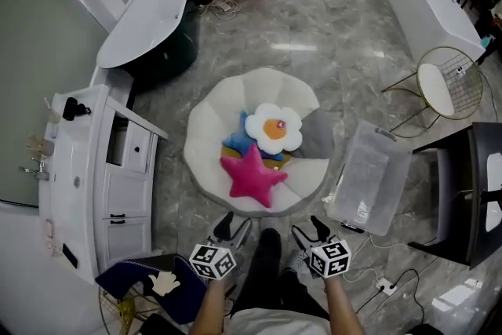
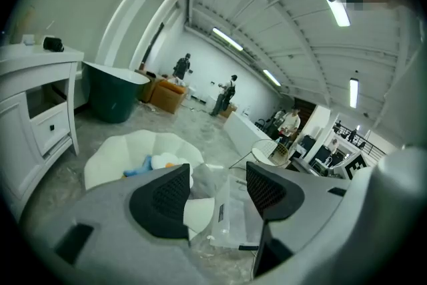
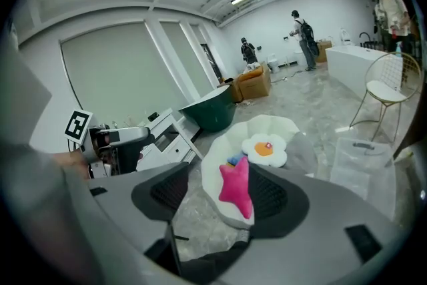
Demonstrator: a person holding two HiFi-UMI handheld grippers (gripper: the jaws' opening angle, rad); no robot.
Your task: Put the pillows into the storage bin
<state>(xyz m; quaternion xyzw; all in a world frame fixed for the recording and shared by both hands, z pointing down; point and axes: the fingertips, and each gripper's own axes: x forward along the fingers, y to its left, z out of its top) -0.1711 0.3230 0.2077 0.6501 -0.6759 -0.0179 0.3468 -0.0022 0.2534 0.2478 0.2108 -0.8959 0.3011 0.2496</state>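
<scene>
The left gripper (image 1: 234,226) and right gripper (image 1: 310,228) are both hanging empty, jaws apart, with the pink star pillow (image 1: 252,175) lying just ahead, roughly midway between them on the white cushion (image 1: 205,129), and the storage bin (image 1: 369,176) sitting nearer the right one.

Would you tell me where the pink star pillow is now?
Head view, centre: the pink star pillow lies on the white shell seat, below the flower pillow, left of the clear bin.

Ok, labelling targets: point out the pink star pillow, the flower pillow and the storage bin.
pink star pillow (image 1: 252,175): head view, centre.
flower pillow (image 1: 274,127): head view, orange middle.
storage bin (image 1: 367,176): head view, clear face.
</scene>
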